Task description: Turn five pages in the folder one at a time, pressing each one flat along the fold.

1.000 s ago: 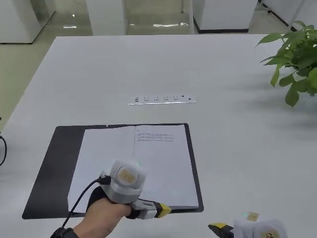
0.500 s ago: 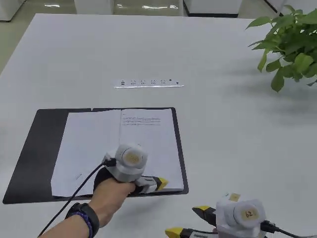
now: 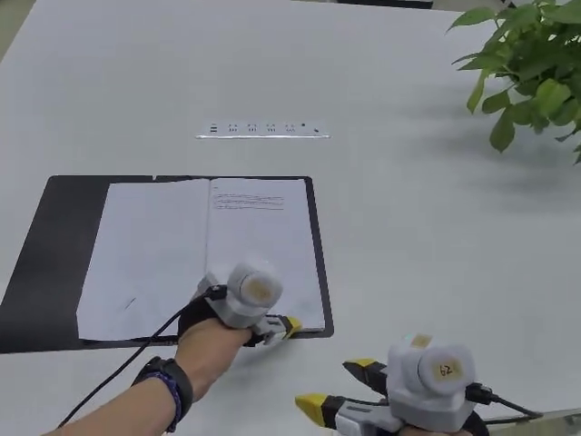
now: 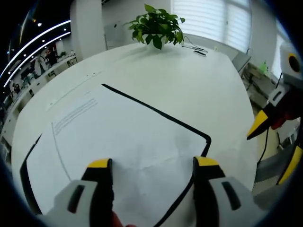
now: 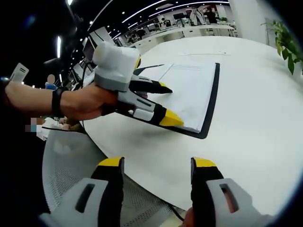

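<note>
White table [image 3: 408, 227] carries the open folder [image 3: 36, 263] in the head view, with the left gripper [image 3: 281, 325] at the right page's [image 3: 263, 245] near corner, as a second ago; its jaw gap is hidden there. Left gripper view: jaws spread, empty, over that page. Right gripper view: right gripper [image 5: 157, 162] released, near the folder but apart from it

Printed lines [image 3: 247, 202] on page [image 3: 268, 250] too small to read; plant [image 3: 531, 54] cut by right edge; folder [image 3: 45, 254] clipped left
</note>
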A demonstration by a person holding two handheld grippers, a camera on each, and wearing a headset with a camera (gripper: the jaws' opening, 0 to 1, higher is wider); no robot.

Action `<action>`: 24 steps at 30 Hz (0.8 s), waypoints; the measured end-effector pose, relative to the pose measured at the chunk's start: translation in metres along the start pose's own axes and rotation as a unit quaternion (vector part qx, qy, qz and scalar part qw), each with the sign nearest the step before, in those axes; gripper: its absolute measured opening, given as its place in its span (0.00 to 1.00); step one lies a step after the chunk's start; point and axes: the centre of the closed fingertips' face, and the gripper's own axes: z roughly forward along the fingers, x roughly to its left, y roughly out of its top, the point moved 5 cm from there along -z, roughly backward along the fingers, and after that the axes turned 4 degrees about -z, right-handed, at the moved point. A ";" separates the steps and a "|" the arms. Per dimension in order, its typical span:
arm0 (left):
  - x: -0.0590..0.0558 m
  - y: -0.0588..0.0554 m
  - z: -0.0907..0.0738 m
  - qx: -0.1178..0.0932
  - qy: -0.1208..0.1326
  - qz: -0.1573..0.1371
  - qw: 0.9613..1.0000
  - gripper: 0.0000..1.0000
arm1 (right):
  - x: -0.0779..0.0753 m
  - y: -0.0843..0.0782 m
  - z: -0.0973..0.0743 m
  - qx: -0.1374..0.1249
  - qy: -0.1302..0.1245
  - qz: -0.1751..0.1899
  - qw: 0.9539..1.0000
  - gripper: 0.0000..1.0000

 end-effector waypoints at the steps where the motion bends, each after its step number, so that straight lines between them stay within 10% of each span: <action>1: 0.001 0.000 -0.001 0.000 -0.001 0.000 1.000 0.68 | 0.000 0.001 0.001 -0.001 0.001 -0.001 1.000 0.55; 24: 0.017 -0.004 -0.011 -0.014 -0.023 -0.041 0.999 0.44 | -0.068 0.087 0.048 -0.124 0.009 0.091 0.988 0.40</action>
